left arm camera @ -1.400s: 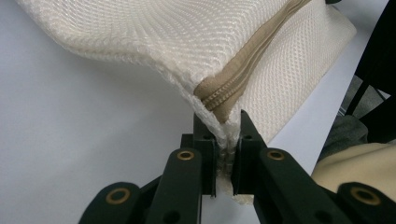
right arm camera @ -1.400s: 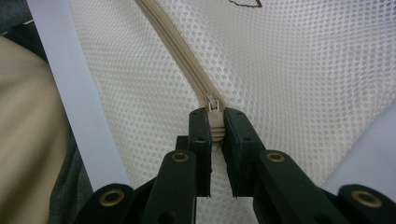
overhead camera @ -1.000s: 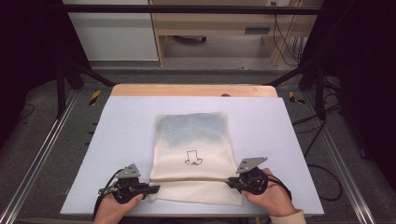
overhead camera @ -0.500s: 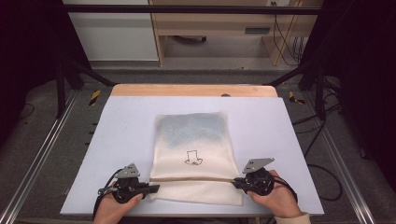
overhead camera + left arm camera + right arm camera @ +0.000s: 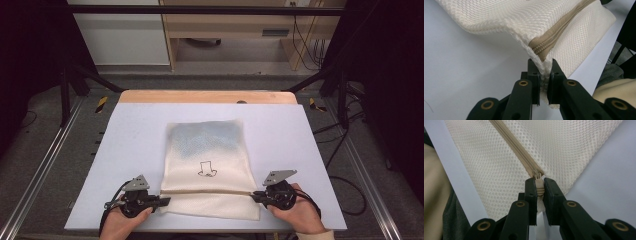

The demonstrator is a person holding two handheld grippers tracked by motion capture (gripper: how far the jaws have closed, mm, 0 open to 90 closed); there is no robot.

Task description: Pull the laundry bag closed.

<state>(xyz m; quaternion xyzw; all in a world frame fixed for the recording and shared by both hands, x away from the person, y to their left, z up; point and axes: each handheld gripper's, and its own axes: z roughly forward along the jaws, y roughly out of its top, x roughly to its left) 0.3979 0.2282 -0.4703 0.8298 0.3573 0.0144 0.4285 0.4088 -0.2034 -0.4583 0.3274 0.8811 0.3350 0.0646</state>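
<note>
High view: a mesh bag (image 5: pixel 207 167) lies mid-counter (image 5: pixel 130 130), near edge held taut between both claws. Left claw (image 5: pixel 543 72) clamps the bag's corner, anchoring it. Right claw (image 5: pixel 539 187) pinches the zipper pull (image 5: pixel 538 185), likely for sliding.

a pale blue-grey table (image 5: pixel 140 145) with a bare wooden strip along its far edge bears one cream mesh bag (image 5: pixel 207 165), lying flat near the front.

The laundry bag (image 5: pixel 207 165) is cream cloth mesh, rough and open-weave, with a smooth tan woven zipper tape (image 5: pixel 516 147) running away from the matt black plastic fingers (image 5: pixel 531 195). The desk (image 5: pixel 125 145) beneath looks matt, smooth, pale grey-blue, with a wooden edge.
</note>
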